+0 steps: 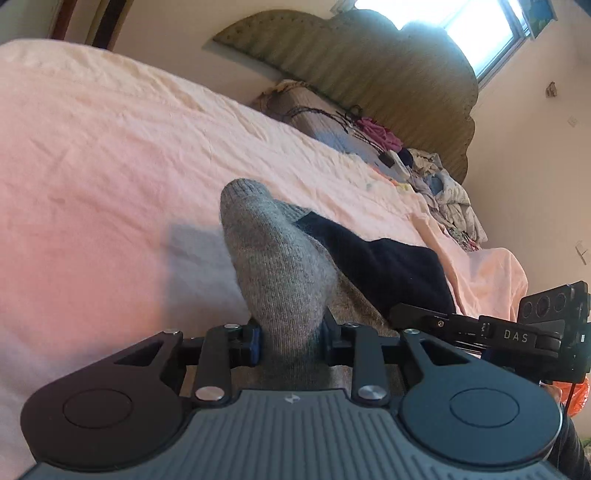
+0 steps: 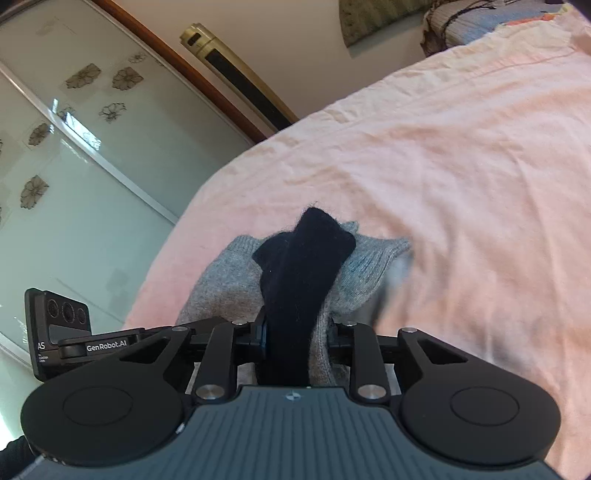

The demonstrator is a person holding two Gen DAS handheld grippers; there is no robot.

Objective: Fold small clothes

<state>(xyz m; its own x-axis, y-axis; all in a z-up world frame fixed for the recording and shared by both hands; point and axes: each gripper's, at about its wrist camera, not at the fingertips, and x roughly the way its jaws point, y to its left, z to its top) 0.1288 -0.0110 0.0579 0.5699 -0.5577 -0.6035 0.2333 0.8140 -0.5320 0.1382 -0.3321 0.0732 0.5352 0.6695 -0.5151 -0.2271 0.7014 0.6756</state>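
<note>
A small grey knit garment (image 1: 273,258) with a black knit part (image 1: 388,269) lies bunched on the pink bed sheet (image 1: 110,147). My left gripper (image 1: 291,336) is shut on a raised fold of the grey knit. In the right wrist view, the black knit (image 2: 303,258) drapes over the grey knit (image 2: 229,280), and my right gripper (image 2: 295,339) is shut on both layers together. The two grippers sit close side by side. Each one's black housing shows at the edge of the other's view. The fingertips are buried in fabric.
A heap of mixed clothes (image 1: 443,192) and a bolster (image 1: 317,118) lie by the padded headboard (image 1: 369,74). Glass wardrobe doors (image 2: 74,147) and a tall gold unit (image 2: 236,70) stand beyond the bed's edge. A bright window (image 1: 480,29) is behind the headboard.
</note>
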